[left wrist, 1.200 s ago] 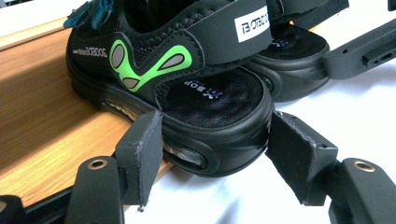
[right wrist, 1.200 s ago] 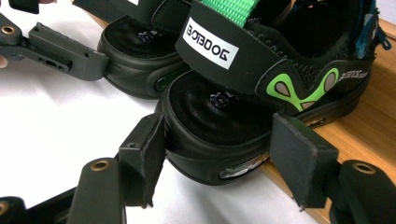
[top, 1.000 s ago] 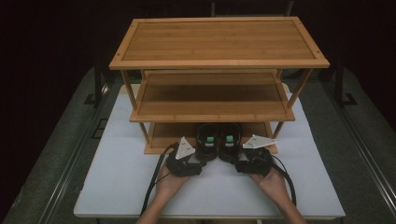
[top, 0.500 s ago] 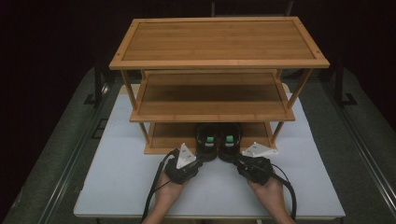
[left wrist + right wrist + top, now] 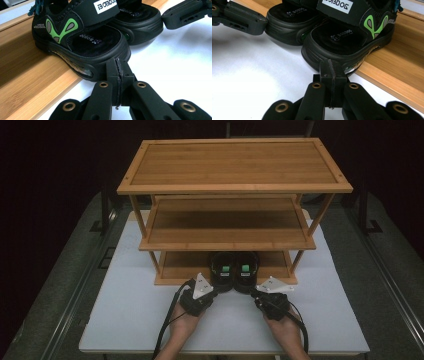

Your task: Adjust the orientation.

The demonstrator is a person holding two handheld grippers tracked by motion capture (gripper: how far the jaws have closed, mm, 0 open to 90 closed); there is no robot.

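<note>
A pair of black sandals with green marks stands on the bottom shelf [image 5: 180, 265] of a bamboo rack, heels jutting over its front edge. The left sandal [image 5: 223, 270] [image 5: 82, 42] has my left gripper [image 5: 216, 290] [image 5: 117, 67] right at its heel. My right gripper [image 5: 253, 293] [image 5: 332, 68] sits just as close to the heel of the right sandal [image 5: 246, 270] [image 5: 347, 37]. Both pairs of jaws have just been closing and now stand shut, pads together, with nothing between them. I cannot tell whether the tips touch the heels.
The three-shelf rack [image 5: 235, 165] stands on a white table [image 5: 130, 310]; its upper two shelves are bare. Dark floor and metal rails flank the table. Each gripper view also catches the other gripper [image 5: 185, 12] [image 5: 239, 17] beside the sandals.
Both pairs of jaws have closed on nothing. The right hand has drawn back slightly towards the table's near edge; the left has stayed put.
</note>
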